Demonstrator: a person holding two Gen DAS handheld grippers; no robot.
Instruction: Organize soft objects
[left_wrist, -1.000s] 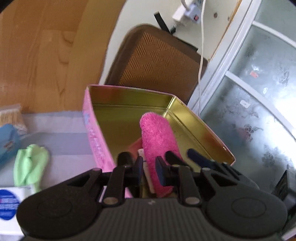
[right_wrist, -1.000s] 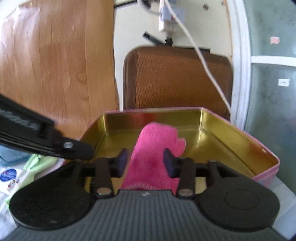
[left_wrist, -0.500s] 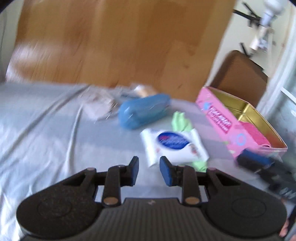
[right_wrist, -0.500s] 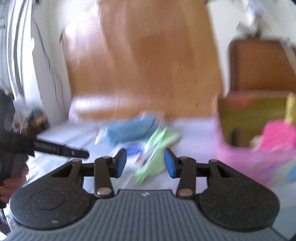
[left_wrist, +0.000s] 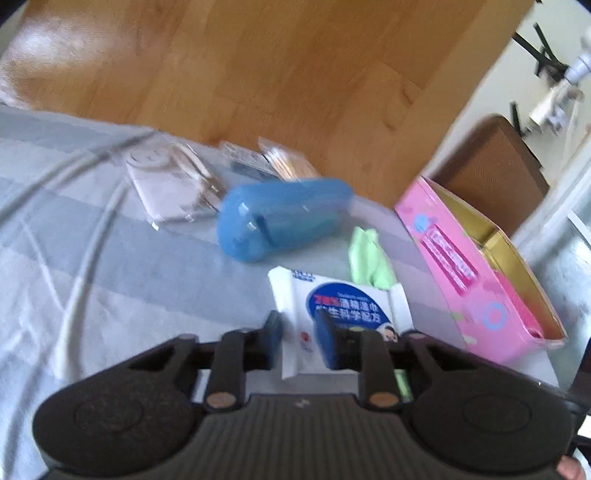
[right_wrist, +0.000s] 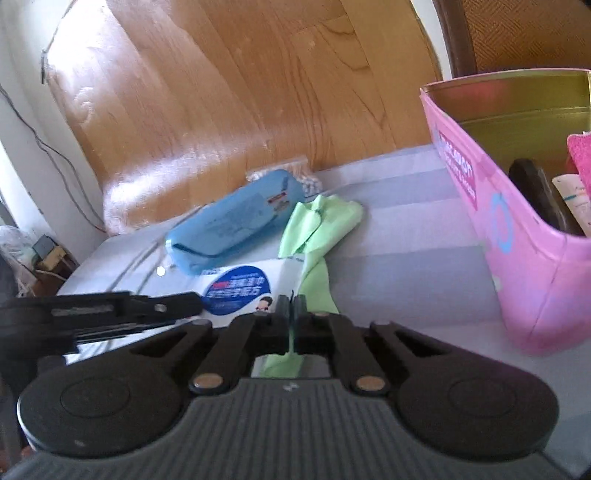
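Right gripper (right_wrist: 291, 314) has now clenched the green cloth (right_wrist: 321, 221); left gripper (left_wrist: 297, 332) stays released.

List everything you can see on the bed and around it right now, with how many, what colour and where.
Tin: one, pink outside, gold inside, right end of the bed.
Fuzzy cloth: one, hot pink, inside the tin.
Green cloth: one, light green, between case and tin, one end pinched in the right gripper.
Case: one, blue, middle of the bed.
Wipes pack: one, white with blue label, lying partly on the green cloth.
Clear packets: several, near the headboard, contents blurred.
Bedsheet: one, grey-blue striped.
Headboard: one, wooden.
Chair: one, brown, behind the tin.
Left gripper: black, open over the wipes pack.
Right gripper: black, shut.
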